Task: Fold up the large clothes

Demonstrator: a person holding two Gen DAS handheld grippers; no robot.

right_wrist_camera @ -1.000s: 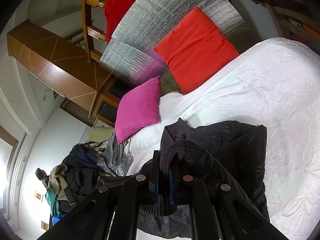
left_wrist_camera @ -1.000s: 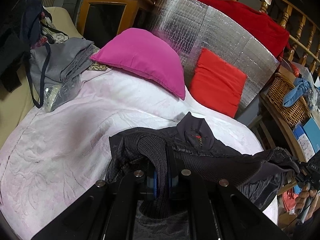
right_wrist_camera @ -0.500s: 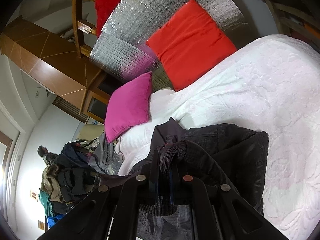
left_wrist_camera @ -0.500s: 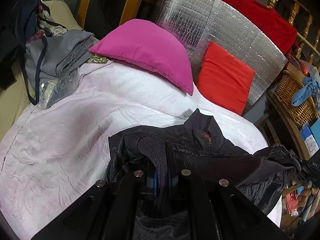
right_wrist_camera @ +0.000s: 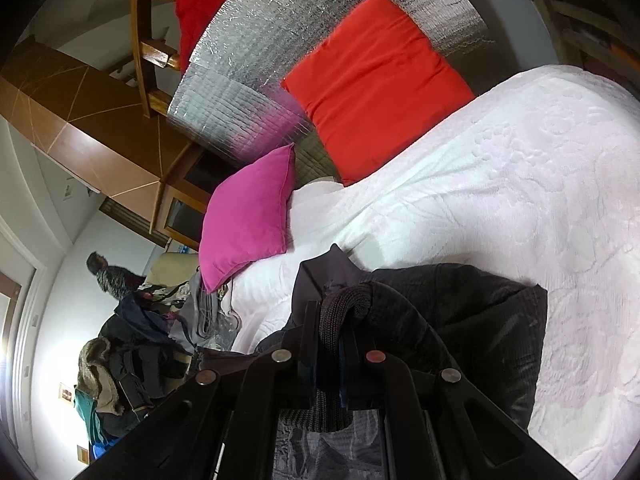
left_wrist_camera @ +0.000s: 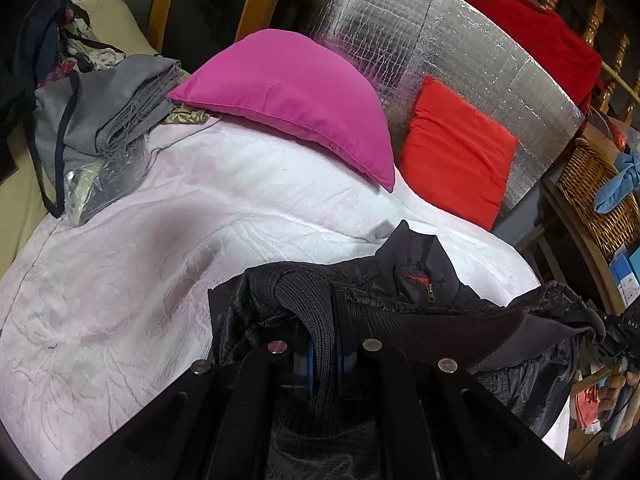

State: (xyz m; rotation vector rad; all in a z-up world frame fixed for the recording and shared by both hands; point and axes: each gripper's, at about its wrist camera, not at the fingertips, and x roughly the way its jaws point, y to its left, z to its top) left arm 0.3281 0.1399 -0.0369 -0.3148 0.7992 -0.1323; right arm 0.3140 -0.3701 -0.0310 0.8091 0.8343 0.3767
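Observation:
A black quilted jacket [left_wrist_camera: 420,300] with a ribbed knit hem and a zip collar hangs between both grippers over the white bedspread [left_wrist_camera: 120,280]. My left gripper [left_wrist_camera: 324,344] is shut on the ribbed hem, which drapes over its fingers. My right gripper [right_wrist_camera: 332,340] is shut on another part of the ribbed hem of the same jacket [right_wrist_camera: 460,308], which lies partly on the bedspread [right_wrist_camera: 520,200]. The right gripper also shows at the right edge of the left wrist view [left_wrist_camera: 616,344], holding the jacket's far end.
A pink pillow [left_wrist_camera: 296,96] and a red pillow [left_wrist_camera: 456,148] lean on a silver foil headboard [left_wrist_camera: 400,32]. A pile of grey clothes [left_wrist_camera: 100,112] lies at the bed's left. A wicker basket [left_wrist_camera: 592,196] stands right. A person [right_wrist_camera: 108,276] stands far off.
Both grippers have moved forward toward the pillows with the jacket held between them. The jacket's collar has come lower, nearer the bedspread. Both grips are unchanged.

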